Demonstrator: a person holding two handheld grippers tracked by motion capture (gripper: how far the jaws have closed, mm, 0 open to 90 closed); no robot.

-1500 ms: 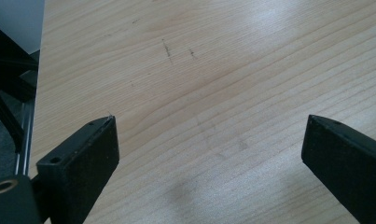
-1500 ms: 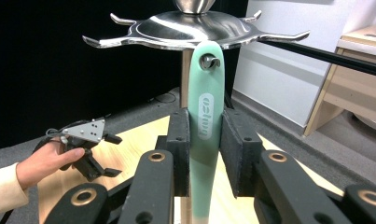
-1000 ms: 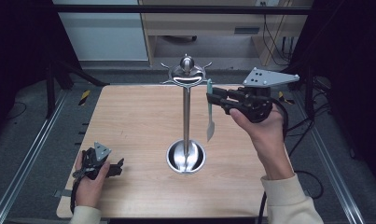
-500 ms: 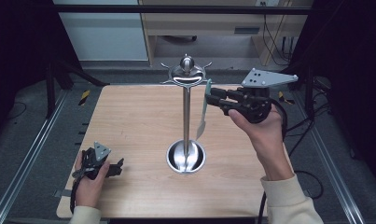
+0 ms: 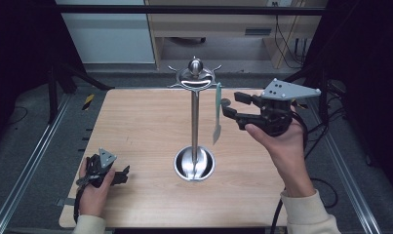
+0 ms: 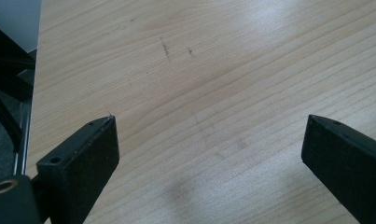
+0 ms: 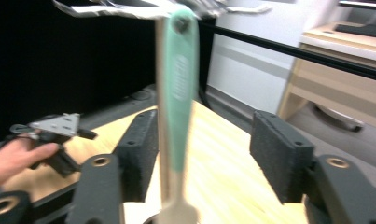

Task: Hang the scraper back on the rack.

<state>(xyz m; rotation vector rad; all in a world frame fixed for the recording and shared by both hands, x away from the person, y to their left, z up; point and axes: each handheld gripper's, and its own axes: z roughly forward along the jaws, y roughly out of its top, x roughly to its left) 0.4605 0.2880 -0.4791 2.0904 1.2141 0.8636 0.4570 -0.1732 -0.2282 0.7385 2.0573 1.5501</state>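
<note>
A slim utensil with a mint-green handle and a pale, flat lower blade (image 5: 216,114) hangs from one arm of the crown of a polished steel utensil stand with a tall thin post and a round dished base (image 5: 194,165). The stand rises from the middle of a light wooden table (image 5: 135,126). In the right gripper view the utensil (image 7: 177,93) appears motion-blurred: its green handle bears a hole at the top, by which it hangs, and faint embossed lettering, and narrows to a cream-coloured stem that widens at the bottom. The right gripper (image 5: 229,113), held in the air just to the right of the utensil, has its jaws spread apart to either side of the handle, grasping nothing. The left gripper (image 5: 122,175) rests low at the near left corner of the table, well apart from the stand; its jaws stand wide apart over bare wood (image 6: 209,93).
</note>
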